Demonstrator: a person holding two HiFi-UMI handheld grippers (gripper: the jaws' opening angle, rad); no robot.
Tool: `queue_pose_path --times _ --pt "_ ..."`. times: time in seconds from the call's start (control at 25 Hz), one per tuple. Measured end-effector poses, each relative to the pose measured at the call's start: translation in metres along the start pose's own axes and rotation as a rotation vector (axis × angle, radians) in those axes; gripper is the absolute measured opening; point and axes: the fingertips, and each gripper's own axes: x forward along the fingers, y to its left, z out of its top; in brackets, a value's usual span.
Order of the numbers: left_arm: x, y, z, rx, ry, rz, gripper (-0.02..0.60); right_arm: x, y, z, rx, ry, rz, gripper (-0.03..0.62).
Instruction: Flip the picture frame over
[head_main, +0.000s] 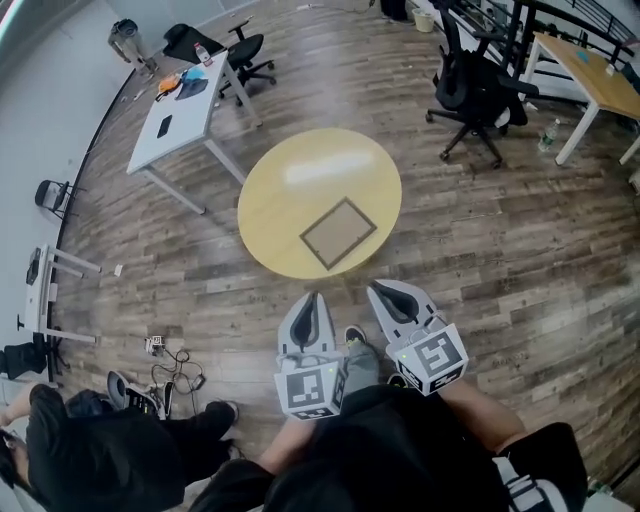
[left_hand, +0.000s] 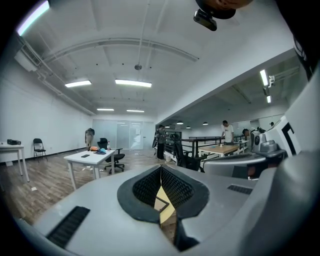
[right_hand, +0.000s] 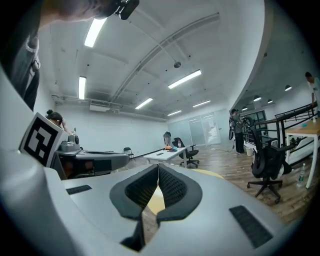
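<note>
A picture frame (head_main: 338, 233) with a dark rim and brown face lies flat on the round yellow table (head_main: 290, 190), near its front right edge. Both grippers hover short of the table, above the wooden floor, pointing toward it. My left gripper (head_main: 312, 298) is shut with nothing in it; through the slit between its jaws the left gripper view shows a corner of the frame (left_hand: 161, 202). My right gripper (head_main: 375, 288) is shut and empty as well, with the yellow table (right_hand: 156, 201) showing beyond its tips.
A black office chair (head_main: 478, 95) stands to the table's right, a white desk (head_main: 180, 115) with a second chair to its left. A wooden desk (head_main: 590, 70) is at the far right. Someone sits on the floor (head_main: 70, 445) at the lower left beside cables.
</note>
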Motion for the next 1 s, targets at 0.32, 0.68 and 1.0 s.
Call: queue_pose_path --times 0.32,0.68,1.0 --pt "0.064 0.049 0.023 -0.013 -0.042 -0.043 0.023 0.078 -0.017 0.029 -0.103 0.005 -0.027 0.02" --pt "0.127 0.111 0.01 -0.032 -0.039 -0.066 0.023 0.164 -0.029 0.004 -0.151 0.112 -0.018 0.02" --pt "0.176 0.134 -0.039 -0.053 0.051 -0.078 0.023 0.202 -0.06 -0.035 -0.208 0.261 0.101 0.02"
